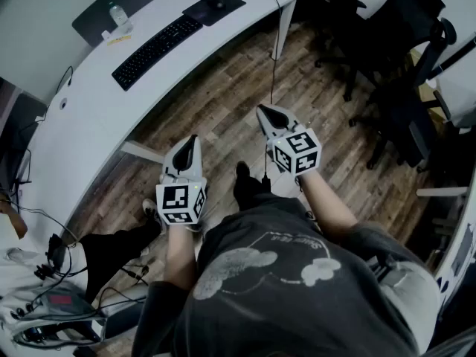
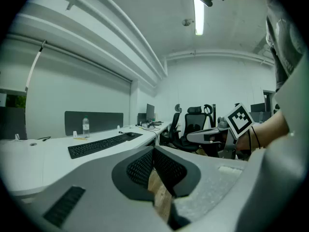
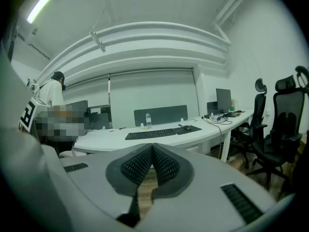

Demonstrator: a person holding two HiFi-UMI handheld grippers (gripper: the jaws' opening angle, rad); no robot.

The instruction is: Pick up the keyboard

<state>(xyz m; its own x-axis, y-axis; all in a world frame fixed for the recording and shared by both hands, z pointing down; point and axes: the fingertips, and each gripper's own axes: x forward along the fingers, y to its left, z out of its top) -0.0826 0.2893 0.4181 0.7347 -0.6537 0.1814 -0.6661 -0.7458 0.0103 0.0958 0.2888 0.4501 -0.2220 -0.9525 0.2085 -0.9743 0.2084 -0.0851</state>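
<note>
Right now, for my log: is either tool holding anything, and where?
Nothing is held: the left tool and right tool are shut, empty; the keyboard lies on the desk.

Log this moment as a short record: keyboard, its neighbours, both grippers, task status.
keyboard: black, flat on the white desk, untouched
neighbours: mouse on a dark pad at one end; bottle on its far side
left gripper: shut, empty, over the wood floor, short of the desk
right gripper: shut, empty, beside the left
status: pickup not yet begun

Left gripper (image 1: 190,142), right gripper (image 1: 269,113) — jaws together, empty, near-level.
</note>
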